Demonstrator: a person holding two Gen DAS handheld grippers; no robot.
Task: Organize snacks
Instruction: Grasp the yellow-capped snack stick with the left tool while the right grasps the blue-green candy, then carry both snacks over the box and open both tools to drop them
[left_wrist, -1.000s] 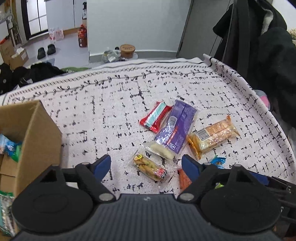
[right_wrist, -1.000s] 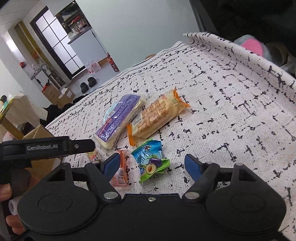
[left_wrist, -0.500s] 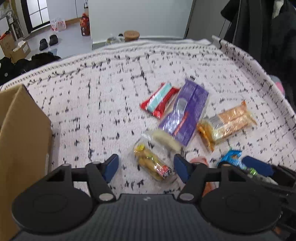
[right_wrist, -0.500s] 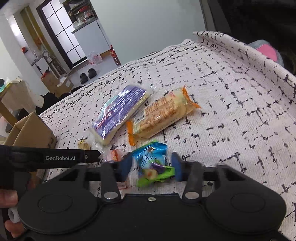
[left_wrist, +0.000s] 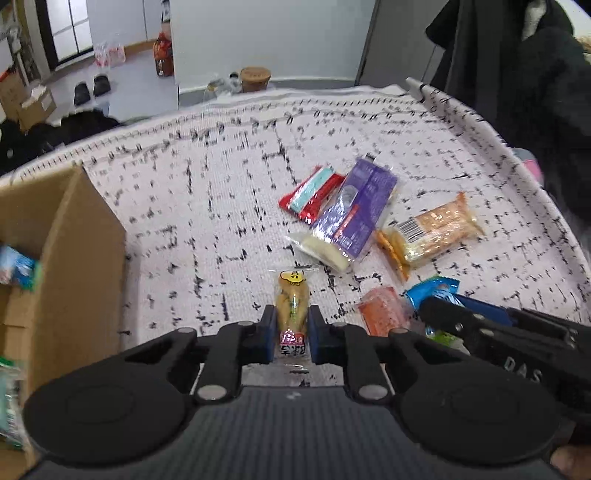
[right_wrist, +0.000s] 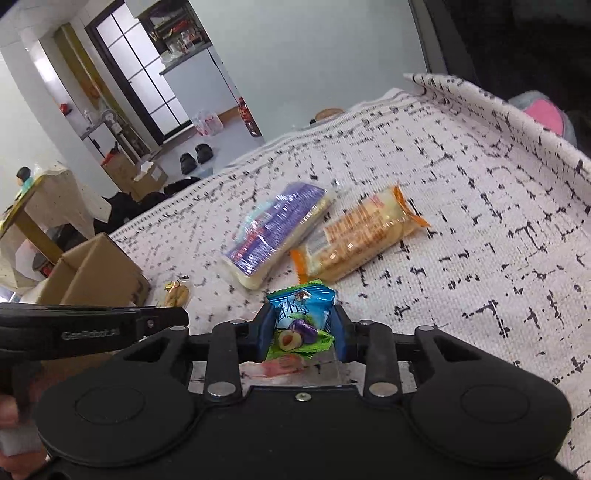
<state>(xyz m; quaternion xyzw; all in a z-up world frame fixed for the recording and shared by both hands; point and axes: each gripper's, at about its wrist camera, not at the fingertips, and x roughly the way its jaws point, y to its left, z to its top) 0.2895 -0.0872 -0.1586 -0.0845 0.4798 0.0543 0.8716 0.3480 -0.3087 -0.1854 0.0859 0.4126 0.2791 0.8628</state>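
Observation:
My left gripper (left_wrist: 292, 325) is shut on a small clear packet of yellow snacks (left_wrist: 293, 295), which lies lengthwise between the blue pads just above the patterned tablecloth (left_wrist: 207, 206). In the right wrist view my right gripper (right_wrist: 301, 328) is still closing its jaws, and the pads press the sides of a blue-green plum sweet packet (right_wrist: 301, 306). That packet (left_wrist: 432, 290) shows beside the left gripper too. An open cardboard box (left_wrist: 74, 258) with snacks inside stands at the left.
On the cloth lie a purple packet (left_wrist: 351, 218), a red and teal bar (left_wrist: 310, 197), an orange cracker packet (left_wrist: 432, 232) and a small orange packet (left_wrist: 382, 308). The cloth's edge runs along the right, with dark coats (left_wrist: 535, 92) hanging beyond it.
Both grippers went from wide open to closed. The left one closed on the yellow snack packet, which now points along its fingers. The right one closed on the blue-green packet.

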